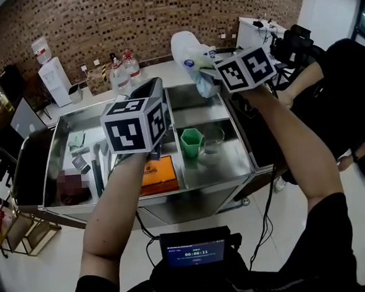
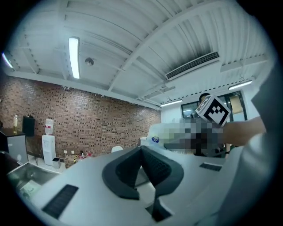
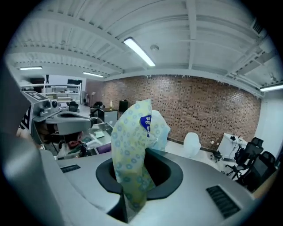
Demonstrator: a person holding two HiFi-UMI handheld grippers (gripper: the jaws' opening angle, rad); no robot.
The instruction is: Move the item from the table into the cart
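Observation:
A pale plastic packet with blue dots [image 1: 192,57] hangs in the air over the far right corner of the steel cart [image 1: 218,171]. My right gripper [image 1: 205,74] is shut on it. In the right gripper view the packet [image 3: 132,141] stands up from between the pressed jaws of the right gripper [image 3: 139,171]. My left gripper [image 1: 148,88] hovers over the cart's middle, pointing up and away. In the left gripper view the left gripper [image 2: 142,164] is shut with nothing between its pads.
The cart holds a green cup [image 1: 191,141], a clear glass [image 1: 214,139], an orange box [image 1: 160,174] and several tools at the left. Bottles [image 1: 125,67] stand on the white table [image 1: 159,74] behind it. A person [image 1: 347,93] stands at the right.

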